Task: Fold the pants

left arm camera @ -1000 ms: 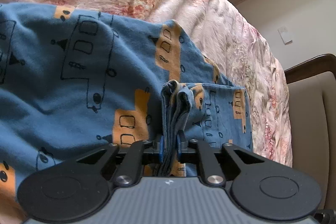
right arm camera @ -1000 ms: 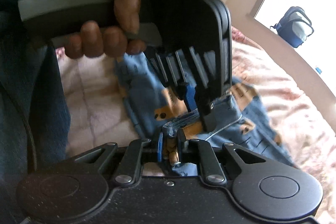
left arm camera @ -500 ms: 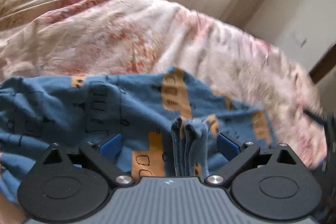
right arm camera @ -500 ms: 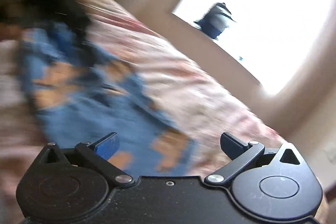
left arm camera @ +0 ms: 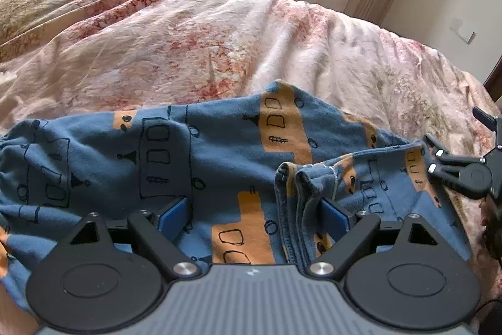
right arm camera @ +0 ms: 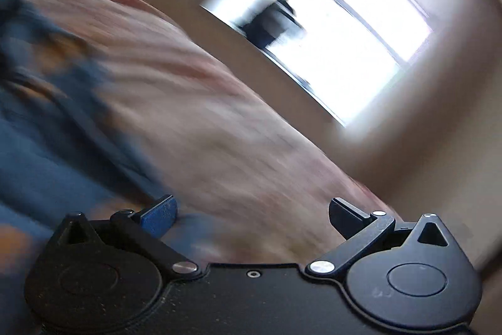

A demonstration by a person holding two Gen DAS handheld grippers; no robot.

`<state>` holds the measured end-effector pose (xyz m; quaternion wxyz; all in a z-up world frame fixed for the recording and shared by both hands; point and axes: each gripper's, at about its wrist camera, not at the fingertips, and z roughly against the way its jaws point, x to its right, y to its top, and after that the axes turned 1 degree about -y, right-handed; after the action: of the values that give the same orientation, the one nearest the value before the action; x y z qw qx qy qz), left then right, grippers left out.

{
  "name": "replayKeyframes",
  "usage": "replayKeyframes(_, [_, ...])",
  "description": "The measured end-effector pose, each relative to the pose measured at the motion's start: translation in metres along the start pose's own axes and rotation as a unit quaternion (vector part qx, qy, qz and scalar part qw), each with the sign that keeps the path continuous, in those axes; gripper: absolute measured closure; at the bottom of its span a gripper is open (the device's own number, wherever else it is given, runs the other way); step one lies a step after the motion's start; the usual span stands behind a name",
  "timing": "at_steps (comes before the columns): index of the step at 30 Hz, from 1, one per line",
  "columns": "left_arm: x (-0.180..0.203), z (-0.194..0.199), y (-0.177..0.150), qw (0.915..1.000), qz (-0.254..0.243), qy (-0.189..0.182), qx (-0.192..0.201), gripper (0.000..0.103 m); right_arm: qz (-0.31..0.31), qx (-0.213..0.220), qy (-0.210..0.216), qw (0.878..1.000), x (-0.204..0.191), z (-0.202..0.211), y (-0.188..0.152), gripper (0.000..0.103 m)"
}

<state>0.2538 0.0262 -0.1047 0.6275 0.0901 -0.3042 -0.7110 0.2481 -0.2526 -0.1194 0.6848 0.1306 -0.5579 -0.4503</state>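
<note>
Pants (left arm camera: 219,165) flat on the bedspread (left arm camera: 204,36), bunched hem between the left claw's (left arm camera: 254,217) spread fingers; right claw (right arm camera: 252,214) likewise apart.

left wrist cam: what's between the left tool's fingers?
Pants fabric only: the open left tool straddles it, bunched hem by its right finger.
</note>
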Motion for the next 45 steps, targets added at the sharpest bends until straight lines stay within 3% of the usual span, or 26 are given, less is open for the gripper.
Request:
replayKeyframes(2, [-0.002, 0.006, 0.001, 0.9998, 0.015, -0.009, 0.009, 0.01, -0.025, -0.024, -0.021, 0.999, 0.018, -0.002, 0.001, 0.009])
replayKeyframes(4, [-0.005, 0.013, 0.002, 0.9989, 0.032, -0.021, 0.027, 0.006, -0.048, 0.0, -0.008, 0.999, 0.027, 0.018, 0.009, 0.008])
replayKeyframes(6, [-0.005, 0.014, 0.004, 0.9982, 0.036, -0.019, 0.044, 0.004, -0.043, 0.032, 0.015, 0.998, 0.022, 0.046, 0.016, 0.001])
replayKeyframes(9, [-0.002, 0.001, 0.007, 0.9995, 0.018, 0.01, 0.025, 0.003, 0.003, 0.066, 0.081, 0.995, -0.007, 0.084, 0.02, 0.001])
replayKeyframes(12, [0.002, -0.006, 0.005, 0.9989, -0.018, 0.041, 0.012, 0.002, 0.077, 0.062, 0.109, 0.989, -0.04, 0.106, 0.016, 0.001])
replayKeyframes(15, [-0.003, 0.0, 0.006, 0.9993, -0.003, 0.035, 0.01, 0.002, 0.131, 0.018, 0.076, 0.988, -0.047, 0.1, 0.007, 0.001])
replayKeyframes(18, [-0.011, 0.009, 0.007, 0.9993, 0.032, 0.017, 0.01, 0.002, 0.098, -0.031, 0.021, 0.994, -0.025, 0.085, 0.007, 0.001])
replayKeyframes(20, [-0.011, 0.015, 0.009, 0.9991, 0.041, 0.003, -0.008, 0.002, 0.064, -0.023, 0.02, 0.997, -0.009, 0.094, 0.007, 0.001])
replayKeyframes(23, [-0.001, 0.023, 0.006, 0.9974, -0.009, -0.06, -0.039, 0.001, 0.01, 0.006, 0.102, 0.995, -0.007, 0.118, 0.01, 0.001])
replayKeyframes(25, [0.01, 0.023, 0.001, 0.9951, -0.047, -0.066, -0.056, 0.001, 0.028, -0.006, 0.155, 0.987, -0.02, 0.121, 0.009, 0.001])
replayKeyframes(28, [0.022, 0.008, -0.006, 0.9901, -0.101, -0.016, -0.096, 0.001, 0.082, -0.021, 0.151, 0.985, -0.04, 0.119, 0.001, 0.001])
replayKeyframes(32, [0.024, 0.011, -0.005, 0.9891, -0.112, -0.009, -0.096, 0.001, 0.045, -0.04, 0.11, 0.992, -0.021, 0.108, 0.006, 0.001])
replayKeyframes(37, [0.011, 0.023, 0.006, 0.9944, -0.073, -0.015, -0.075, 0.001, 0.019, -0.016, 0.058, 0.998, -0.008, 0.104, 0.004, 0.001])
replayKeyframes(41, [-0.004, 0.036, 0.018, 0.9986, -0.035, -0.019, -0.035, 0.001, 0.004, -0.065, 0.092, 0.994, -0.016, 0.077, 0.001, 0.001])
replayKeyframes(45, [-0.032, 0.066, 0.031, 0.9988, 0.016, -0.009, 0.046, 0.0, -0.05, -0.015, 0.098, 0.994, -0.01, 0.083, 0.015, 0.001])
